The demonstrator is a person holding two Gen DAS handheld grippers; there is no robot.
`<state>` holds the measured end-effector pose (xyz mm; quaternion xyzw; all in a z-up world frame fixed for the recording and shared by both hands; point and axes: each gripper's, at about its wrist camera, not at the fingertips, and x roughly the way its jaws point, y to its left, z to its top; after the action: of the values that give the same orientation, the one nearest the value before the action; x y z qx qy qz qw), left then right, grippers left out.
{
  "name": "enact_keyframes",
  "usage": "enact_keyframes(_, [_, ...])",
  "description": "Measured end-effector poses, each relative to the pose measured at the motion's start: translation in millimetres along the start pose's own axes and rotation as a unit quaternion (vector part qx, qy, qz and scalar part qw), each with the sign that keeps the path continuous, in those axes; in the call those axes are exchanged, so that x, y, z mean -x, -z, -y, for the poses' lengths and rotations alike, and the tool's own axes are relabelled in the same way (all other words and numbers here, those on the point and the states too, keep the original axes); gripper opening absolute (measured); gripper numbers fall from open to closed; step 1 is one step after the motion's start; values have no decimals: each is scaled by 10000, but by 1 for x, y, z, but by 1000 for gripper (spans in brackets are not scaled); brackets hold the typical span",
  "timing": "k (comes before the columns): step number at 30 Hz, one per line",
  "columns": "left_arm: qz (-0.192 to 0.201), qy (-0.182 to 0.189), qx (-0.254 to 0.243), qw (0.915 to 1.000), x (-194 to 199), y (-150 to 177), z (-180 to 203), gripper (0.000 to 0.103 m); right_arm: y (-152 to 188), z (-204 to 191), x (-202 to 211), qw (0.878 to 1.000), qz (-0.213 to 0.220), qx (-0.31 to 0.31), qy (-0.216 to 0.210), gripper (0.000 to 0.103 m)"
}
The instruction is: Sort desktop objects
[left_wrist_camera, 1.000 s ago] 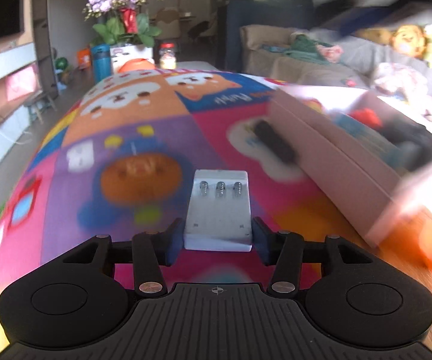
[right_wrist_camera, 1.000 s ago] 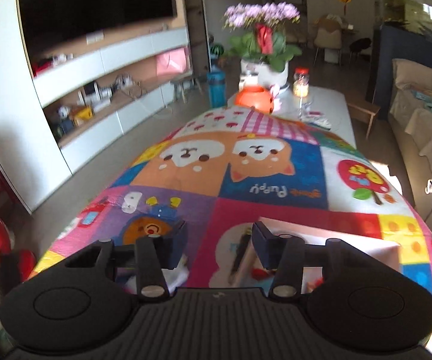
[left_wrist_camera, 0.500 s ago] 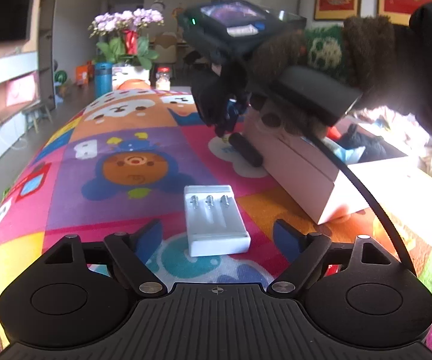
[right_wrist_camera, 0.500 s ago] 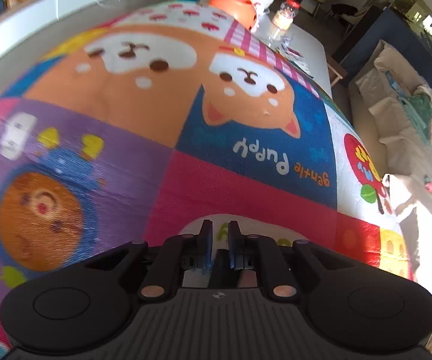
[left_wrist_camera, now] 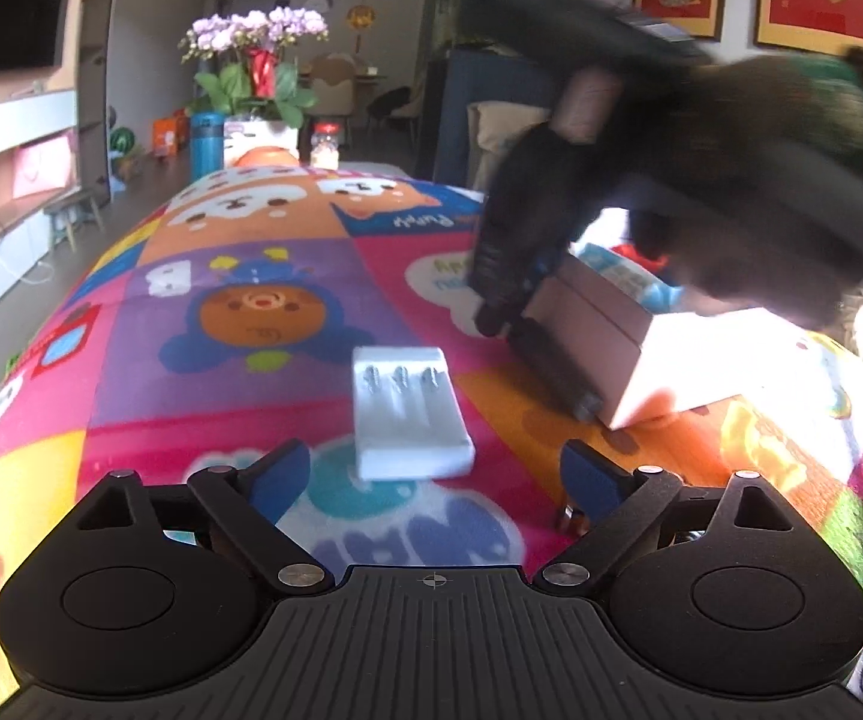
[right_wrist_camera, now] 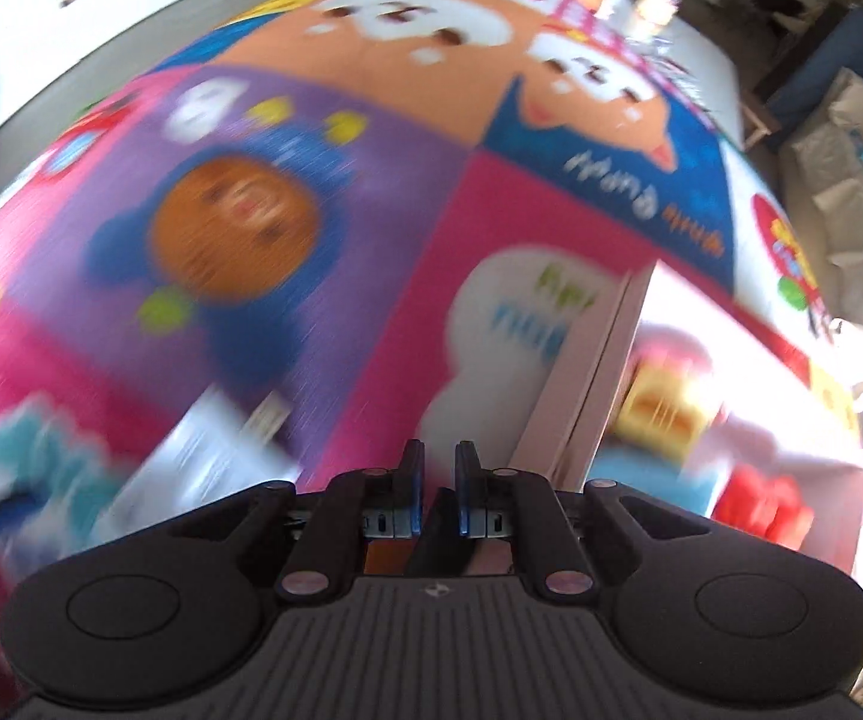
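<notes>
A white battery charger point(left_wrist_camera: 405, 410) lies on the colourful cartoon mat point(left_wrist_camera: 227, 324), just ahead of my open left gripper point(left_wrist_camera: 434, 474). My right gripper point(right_wrist_camera: 436, 495) is shut on a long black object point(left_wrist_camera: 554, 363); in the left wrist view it point(left_wrist_camera: 494, 306) holds the object tilted against the near side of a pink cardboard box point(left_wrist_camera: 605, 330). The box point(right_wrist_camera: 599, 354) holds several colourful items. The charger shows blurred in the right wrist view point(right_wrist_camera: 203, 456).
A flower pot point(left_wrist_camera: 254, 90), a blue bottle point(left_wrist_camera: 206, 141) and a jar point(left_wrist_camera: 324, 144) stand at the mat's far end. A sofa with cushions point(left_wrist_camera: 494, 126) lies to the right. A TV cabinet point(left_wrist_camera: 5, 168) runs along the left.
My right gripper closed on the black object and moved it nearer along the box's side. My left gripper opened, let go of the charger and drew back.
</notes>
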<state>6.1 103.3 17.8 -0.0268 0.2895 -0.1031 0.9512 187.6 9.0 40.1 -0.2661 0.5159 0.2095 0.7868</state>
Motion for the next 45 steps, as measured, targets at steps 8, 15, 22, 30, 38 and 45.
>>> enact_keyframes(8, [-233, 25, 187, 9996, 9, 10, 12, 95, 89, -12, 64, 9959, 554, 216, -686, 10])
enact_keyframes(15, [-368, -108, 329, 9987, 13, 14, 20, 96, 153, 31, 77, 9891, 1280, -498, -538, 10])
enact_keyframes(22, [-404, -267, 215, 9986, 13, 5, 31, 96, 146, 65, 54, 9702, 1721, -1407, -963, 8])
enact_keyframes(30, [-548, -574, 221, 9966, 8, 2, 29, 97, 134, 31, 47, 9585, 1881, -1166, -1796, 43])
enact_keyframes(38, [-552, -599, 242, 9964, -8, -7, 26, 97, 174, 31, 39, 9747, 1709, -819, -1187, 18])
enact_keyframes(45, [-524, -666, 394, 9956, -41, -21, 31, 97, 232, 60, 74, 9638, 2301, -1187, -635, 37])
